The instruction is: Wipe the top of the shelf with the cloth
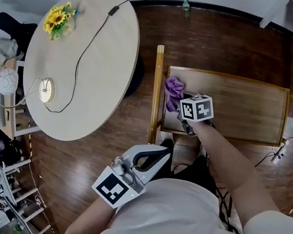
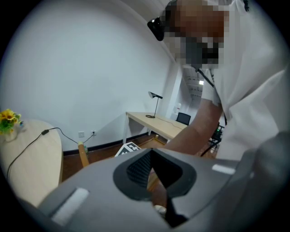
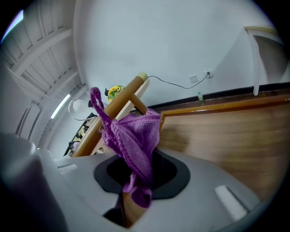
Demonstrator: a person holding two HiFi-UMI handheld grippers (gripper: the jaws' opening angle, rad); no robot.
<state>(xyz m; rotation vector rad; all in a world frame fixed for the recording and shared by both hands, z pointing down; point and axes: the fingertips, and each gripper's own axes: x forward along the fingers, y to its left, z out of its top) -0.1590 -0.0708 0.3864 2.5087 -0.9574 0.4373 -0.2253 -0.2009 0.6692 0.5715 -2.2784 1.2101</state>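
A purple cloth [image 1: 173, 88] rests at the left end of the wooden shelf top [image 1: 238, 104], and my right gripper [image 1: 179, 104] is shut on it. In the right gripper view the purple cloth [image 3: 133, 140] bunches up out of the closed jaws, with the shelf top [image 3: 226, 136] stretching away to the right. My left gripper [image 1: 153, 155] is held back near the person's chest, away from the shelf. Its jaws are shut and hold nothing in the left gripper view, where my left gripper [image 2: 154, 179] points toward the right forearm [image 2: 192, 133].
A round pale table [image 1: 80, 63] stands left of the shelf with a yellow flower bunch [image 1: 57, 18] and a black cable [image 1: 95, 40]. A wooden rail [image 1: 156, 93] runs along the shelf's left side. A long desk [image 2: 156, 124] with a lamp stands by the far wall.
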